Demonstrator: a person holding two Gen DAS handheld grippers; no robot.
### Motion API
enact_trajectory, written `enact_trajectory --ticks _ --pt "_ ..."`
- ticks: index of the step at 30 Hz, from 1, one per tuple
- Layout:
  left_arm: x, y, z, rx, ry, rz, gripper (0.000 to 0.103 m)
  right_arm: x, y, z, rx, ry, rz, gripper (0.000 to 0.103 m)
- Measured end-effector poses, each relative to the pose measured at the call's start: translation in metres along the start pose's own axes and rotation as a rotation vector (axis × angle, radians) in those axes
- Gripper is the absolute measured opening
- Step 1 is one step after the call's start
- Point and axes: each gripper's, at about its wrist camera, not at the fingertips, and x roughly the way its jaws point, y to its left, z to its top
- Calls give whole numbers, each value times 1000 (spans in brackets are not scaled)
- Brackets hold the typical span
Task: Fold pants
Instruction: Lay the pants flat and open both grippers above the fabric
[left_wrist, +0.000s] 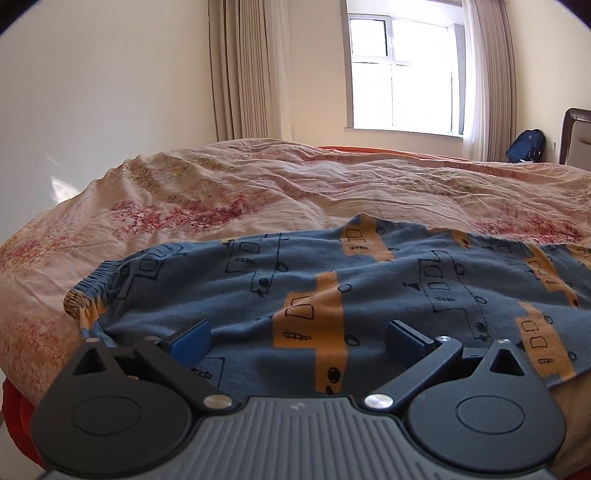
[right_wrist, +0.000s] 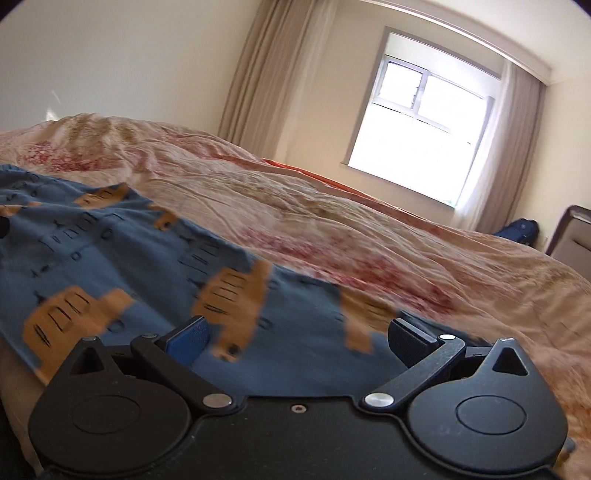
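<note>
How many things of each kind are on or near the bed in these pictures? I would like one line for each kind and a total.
Pants: 1
Bedcover: 1
Backpack: 1
Window: 1
Tools, left tool and right tool, both open: 2
Total: 6

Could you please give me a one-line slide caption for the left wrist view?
Open left gripper poised over blue patterned pants on a bed.
</note>
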Motion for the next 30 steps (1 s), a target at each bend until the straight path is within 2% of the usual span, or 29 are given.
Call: enact_trajectory --ticks 3,7,9,14,17,19,23,24,27,30 --pt "-4 -18 9 -10 3 -24 103 -26 -66 -29 200 -11 1 103" --pt "-5 -61 26 11 1 -111 103 -63 -112 -58 415 -141 -14 103" --pt "-3 -85 33 34 10 -156 103 -74 -120 -66 465 -152 -39 103" --pt "6 -155 42 95 43 -293 103 -82 -123 -74 488 -116 -18 103" --pt "18 -188 45 124 59 -345 103 -75 -130 -73 555 -15 32 103" --pt "28 -205 44 132 77 -354 103 -77 -140 -67 630 10 82 103" --pt "38 -223 33 137 95 -341 102 -75 -167 -73 924 -49 311 103" --pt "37 -225 28 144 79 -334 102 -71 -170 -78 992 -67 329 103" --pt "34 -228 23 174 48 -316 102 -65 -166 -83 1076 -80 255 103" --pt "35 -229 29 173 71 -323 102 -68 -154 -82 1104 -127 155 102"
